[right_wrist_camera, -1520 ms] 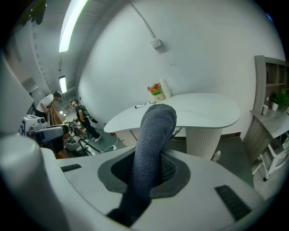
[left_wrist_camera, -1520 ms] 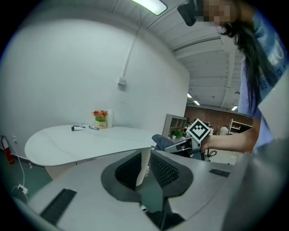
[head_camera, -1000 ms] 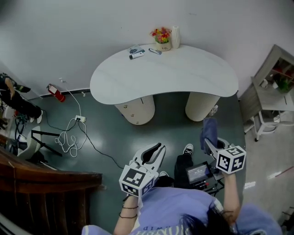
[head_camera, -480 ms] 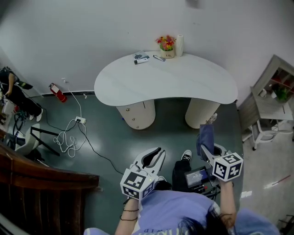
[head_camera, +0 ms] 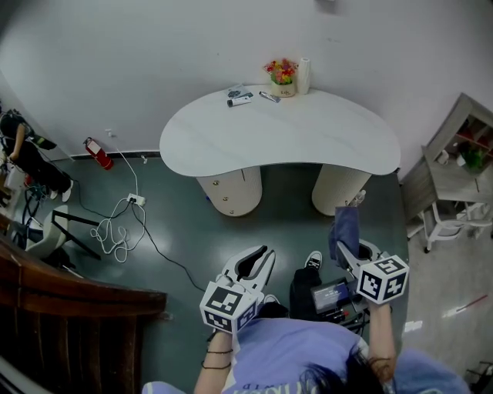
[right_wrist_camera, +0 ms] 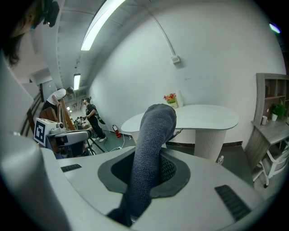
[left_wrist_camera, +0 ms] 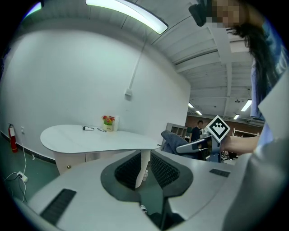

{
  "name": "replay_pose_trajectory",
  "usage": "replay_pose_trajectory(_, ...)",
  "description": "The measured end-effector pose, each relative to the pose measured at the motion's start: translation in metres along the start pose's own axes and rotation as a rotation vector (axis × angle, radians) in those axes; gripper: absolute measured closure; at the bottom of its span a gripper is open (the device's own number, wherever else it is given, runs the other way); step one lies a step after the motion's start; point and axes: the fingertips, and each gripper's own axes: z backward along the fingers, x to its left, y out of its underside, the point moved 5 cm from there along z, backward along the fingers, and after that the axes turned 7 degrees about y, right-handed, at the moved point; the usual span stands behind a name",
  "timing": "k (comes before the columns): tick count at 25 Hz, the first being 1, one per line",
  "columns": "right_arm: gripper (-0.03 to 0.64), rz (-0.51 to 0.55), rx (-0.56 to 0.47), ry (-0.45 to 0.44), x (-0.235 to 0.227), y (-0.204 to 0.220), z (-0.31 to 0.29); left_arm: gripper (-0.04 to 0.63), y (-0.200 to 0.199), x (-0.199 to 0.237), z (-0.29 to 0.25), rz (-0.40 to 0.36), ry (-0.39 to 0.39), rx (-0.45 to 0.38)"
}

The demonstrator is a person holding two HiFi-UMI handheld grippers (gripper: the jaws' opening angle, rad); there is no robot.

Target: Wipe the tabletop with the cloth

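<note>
The right tongs [head_camera: 348,245] clamp a dark grey-blue knitted cloth [right_wrist_camera: 151,149], held well apart from the white kidney-shaped table [head_camera: 308,138]. The left tongs [head_camera: 256,260] gape with nothing between them, above the dark green floor [head_camera: 185,231].

Plain white wall [head_camera: 115,46] at back. Dark grey-green floor [head_camera: 185,223]; white cable [head_camera: 117,233] coiled near red fire extinguisher [head_camera: 95,154]. Open shelf unit [head_camera: 454,165] at right. Dark wooden structure [head_camera: 69,308] lower left. Long ceiling strip light [left_wrist_camera: 128,13] lit.
</note>
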Motion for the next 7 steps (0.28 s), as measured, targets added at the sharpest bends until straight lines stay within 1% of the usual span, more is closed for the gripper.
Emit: replay_pose_trajectory(7, 0.546, -0.016, -0.005, 0.006, -0.011, -0.005, -0.001, 0.531, -0.002, 0.000, -0.015, -0.016, 0.018, 0.016)
